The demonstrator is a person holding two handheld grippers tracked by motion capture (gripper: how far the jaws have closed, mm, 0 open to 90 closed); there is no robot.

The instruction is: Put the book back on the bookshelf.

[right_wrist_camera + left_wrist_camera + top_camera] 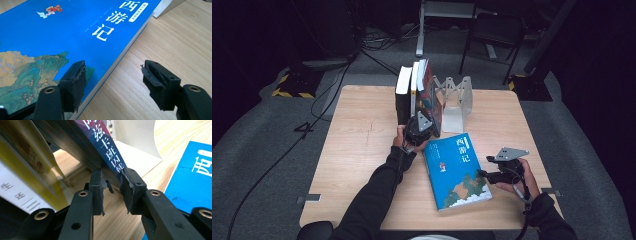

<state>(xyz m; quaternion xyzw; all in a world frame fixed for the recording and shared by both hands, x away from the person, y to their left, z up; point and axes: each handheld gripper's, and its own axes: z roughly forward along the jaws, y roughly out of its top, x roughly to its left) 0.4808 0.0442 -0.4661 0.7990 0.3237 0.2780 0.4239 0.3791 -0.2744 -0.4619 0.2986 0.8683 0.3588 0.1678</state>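
At the counter's (362, 150) far middle we log a stiff, weighty dark-spined book (110, 155) leaning tilted among upright books (404, 95), left gripper (113, 188) clamped on its lower spine corner; right gripper (113, 80) gapes, empty, over blue book (75, 30).

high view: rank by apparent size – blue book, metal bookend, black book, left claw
1. blue book, clearly largest.
2. metal bookend.
3. black book, upright and seen mostly edge-on; close to the bookend, so that order is unsure.
4. left claw, smallest.
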